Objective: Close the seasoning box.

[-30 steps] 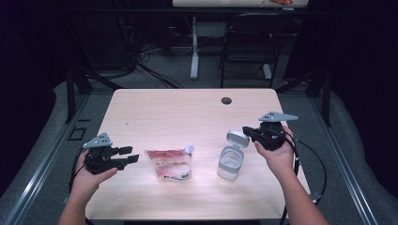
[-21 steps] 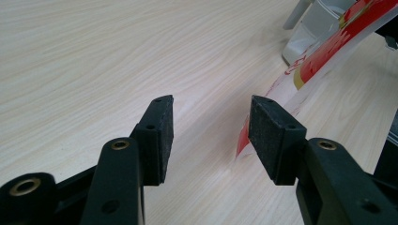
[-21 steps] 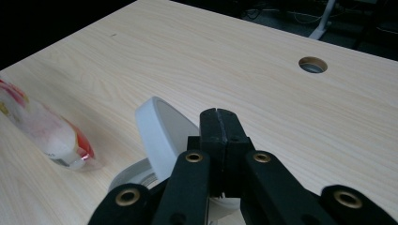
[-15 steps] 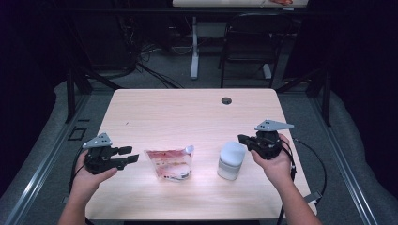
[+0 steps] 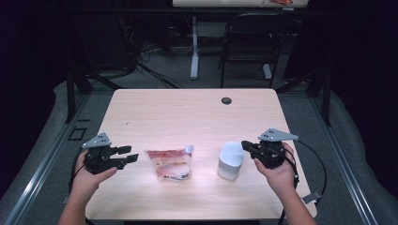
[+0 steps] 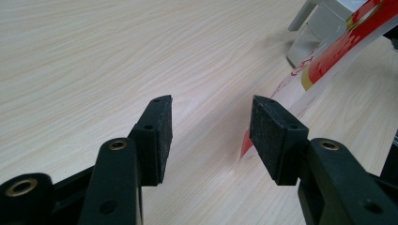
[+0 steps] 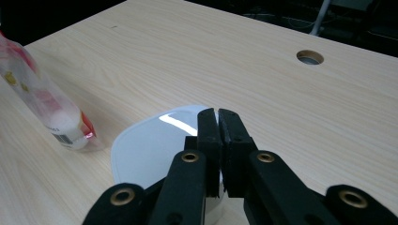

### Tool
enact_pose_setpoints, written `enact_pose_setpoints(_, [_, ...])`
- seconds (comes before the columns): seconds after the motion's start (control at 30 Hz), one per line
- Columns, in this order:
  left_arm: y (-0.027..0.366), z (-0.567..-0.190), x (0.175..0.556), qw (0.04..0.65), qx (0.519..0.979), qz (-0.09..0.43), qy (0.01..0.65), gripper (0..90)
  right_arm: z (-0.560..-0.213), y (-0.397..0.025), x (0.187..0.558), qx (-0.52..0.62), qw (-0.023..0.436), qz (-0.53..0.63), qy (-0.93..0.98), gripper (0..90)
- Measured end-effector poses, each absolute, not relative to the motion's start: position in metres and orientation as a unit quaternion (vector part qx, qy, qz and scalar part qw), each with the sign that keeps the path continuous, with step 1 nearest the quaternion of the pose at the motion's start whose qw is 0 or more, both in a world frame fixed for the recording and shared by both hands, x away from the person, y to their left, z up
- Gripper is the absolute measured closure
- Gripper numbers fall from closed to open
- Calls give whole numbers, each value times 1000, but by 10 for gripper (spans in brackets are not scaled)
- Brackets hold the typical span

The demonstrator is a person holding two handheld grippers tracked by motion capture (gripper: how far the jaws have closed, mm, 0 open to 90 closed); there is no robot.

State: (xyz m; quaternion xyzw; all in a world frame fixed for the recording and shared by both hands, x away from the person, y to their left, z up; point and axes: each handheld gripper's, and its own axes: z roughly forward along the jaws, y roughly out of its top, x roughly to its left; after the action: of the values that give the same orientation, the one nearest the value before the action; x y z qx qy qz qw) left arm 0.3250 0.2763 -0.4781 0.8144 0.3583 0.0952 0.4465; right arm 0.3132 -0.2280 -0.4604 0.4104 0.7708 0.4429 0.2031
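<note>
We hold the left gripper (image 5: 126, 155) low at the near left, jaws spread on nothing, just left of the flat red pouch (image 5: 170, 163). Our right gripper (image 5: 247, 146), jaws pressed together and empty, sits at the white container's (image 5: 231, 161) lid.

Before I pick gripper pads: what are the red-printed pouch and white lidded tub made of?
Red-printed pouch: apparently thin clear plastic film, glossy, contents showing through. White lidded tub: likely smooth hard plastic; its lid shows a bright highlight.

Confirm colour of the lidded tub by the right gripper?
White plastic tub, lid white too; clearest in the high view.
</note>
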Motion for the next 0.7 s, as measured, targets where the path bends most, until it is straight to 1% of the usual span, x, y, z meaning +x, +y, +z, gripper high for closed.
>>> enact_pose_setpoints(0.13, [277,-479,325,446,814,95,361,495,-464,-232,308,415,208,442,768,870])
enact_pose_setpoints(0.53, [275,-482,326,444,812,98,365,489,-493,-253,286,458,215,445,739,831])
enact_pose_setpoints(0.63, [276,-482,327,443,813,97,366,488,-500,-256,284,470,216,438,735,818])
enact_pose_setpoints(0.7, [276,-482,327,443,811,97,368,488,-504,-258,283,473,221,434,734,793])
